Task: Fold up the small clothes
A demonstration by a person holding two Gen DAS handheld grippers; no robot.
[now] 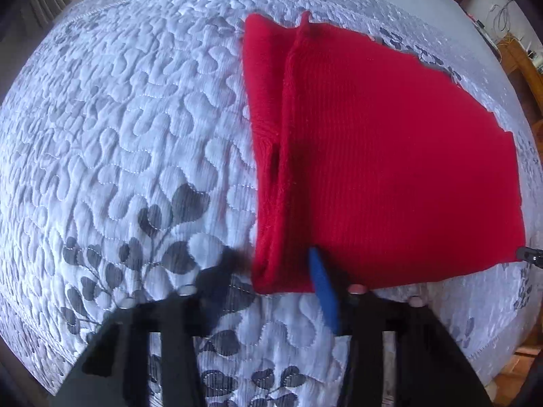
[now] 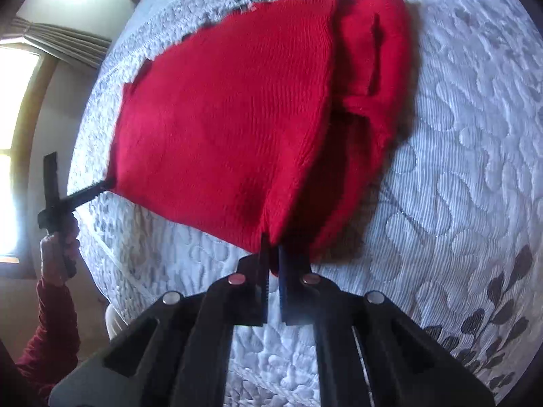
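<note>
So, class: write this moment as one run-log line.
left gripper: shut on red knit garment | right gripper: shut on same garment | near edge raised off quilted bedspread | fold unfinished

Sweater [image 2: 224, 115] lies on the quilt [image 2: 475, 135] — folded flap on top (sleeve beneath, right).

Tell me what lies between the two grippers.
The red garment: its near edge runs from the left gripper to the right gripper, a corner in each, over the quilt. The right wrist view shows it.
</note>
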